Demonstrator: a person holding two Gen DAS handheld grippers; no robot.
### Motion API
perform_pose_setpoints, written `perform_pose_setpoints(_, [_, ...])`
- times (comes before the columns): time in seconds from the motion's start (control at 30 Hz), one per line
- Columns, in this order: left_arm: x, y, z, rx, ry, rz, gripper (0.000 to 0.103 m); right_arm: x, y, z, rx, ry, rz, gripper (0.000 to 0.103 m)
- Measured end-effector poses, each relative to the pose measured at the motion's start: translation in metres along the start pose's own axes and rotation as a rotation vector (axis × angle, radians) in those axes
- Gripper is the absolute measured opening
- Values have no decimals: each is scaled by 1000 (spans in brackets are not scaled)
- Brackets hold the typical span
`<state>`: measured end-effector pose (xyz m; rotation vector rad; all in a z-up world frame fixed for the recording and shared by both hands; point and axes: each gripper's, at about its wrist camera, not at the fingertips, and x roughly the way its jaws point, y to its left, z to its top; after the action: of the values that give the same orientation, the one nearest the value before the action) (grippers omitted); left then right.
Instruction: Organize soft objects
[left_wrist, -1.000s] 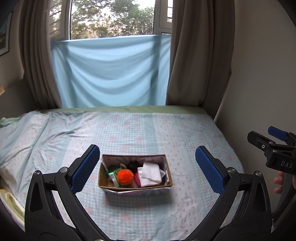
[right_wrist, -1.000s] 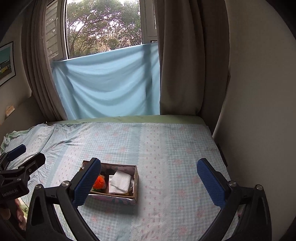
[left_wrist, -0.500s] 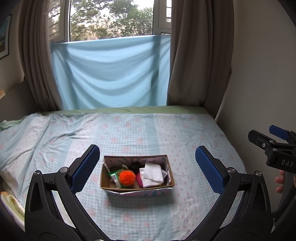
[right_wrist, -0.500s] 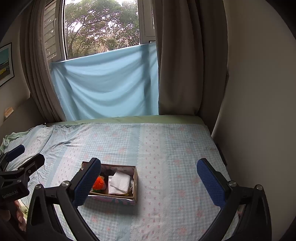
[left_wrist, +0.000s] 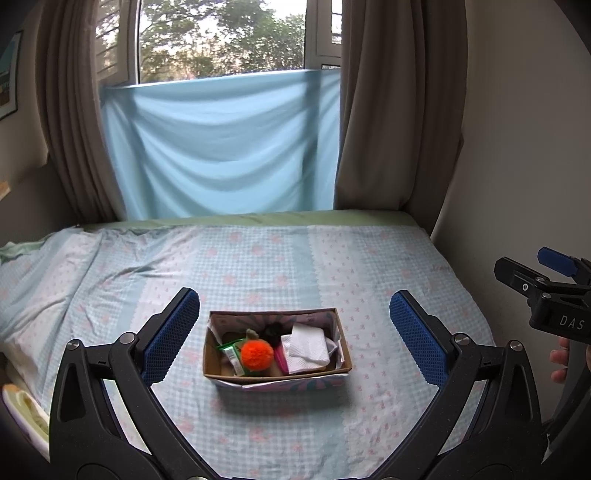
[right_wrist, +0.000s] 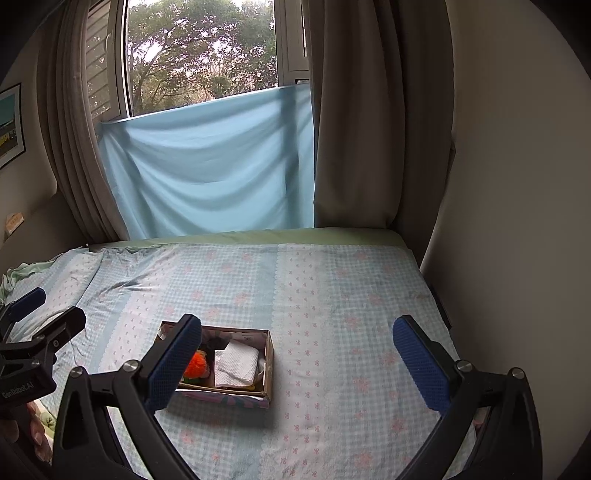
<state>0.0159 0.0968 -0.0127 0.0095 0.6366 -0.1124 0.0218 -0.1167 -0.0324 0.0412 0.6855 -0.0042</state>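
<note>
Left wrist view: left hand-held gripper (left_wrist: 293, 332) spread wide and empty, framing a cardboard box (left_wrist: 277, 376) on the bed (left_wrist: 258, 258), orange pompom (left_wrist: 257, 354) and white cloth (left_wrist: 306, 347) inside; right wrist view: right hand-held gripper (right_wrist: 295, 363) wide, empty, box (right_wrist: 236, 397) behind its left finger.

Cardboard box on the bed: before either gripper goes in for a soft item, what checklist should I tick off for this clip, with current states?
1. Left gripper open and empty: ok.
2. Right gripper open and empty: ok.
3. Cardboard box upright on the bed sheet, open side up: ok.
4. Orange pom-pom and white folded cloth exposed on top: ok.
5. Dark item behind the pom-pom identifiable: cannot tell.
6. Destination for sorted items visible: not ok; only the one box shows.
</note>
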Motion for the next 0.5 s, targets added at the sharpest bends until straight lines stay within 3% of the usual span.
perform_pose_setpoints(0.5, [7,4,2,-3,9,-6,103,4,5,2,4,8,-6,103])
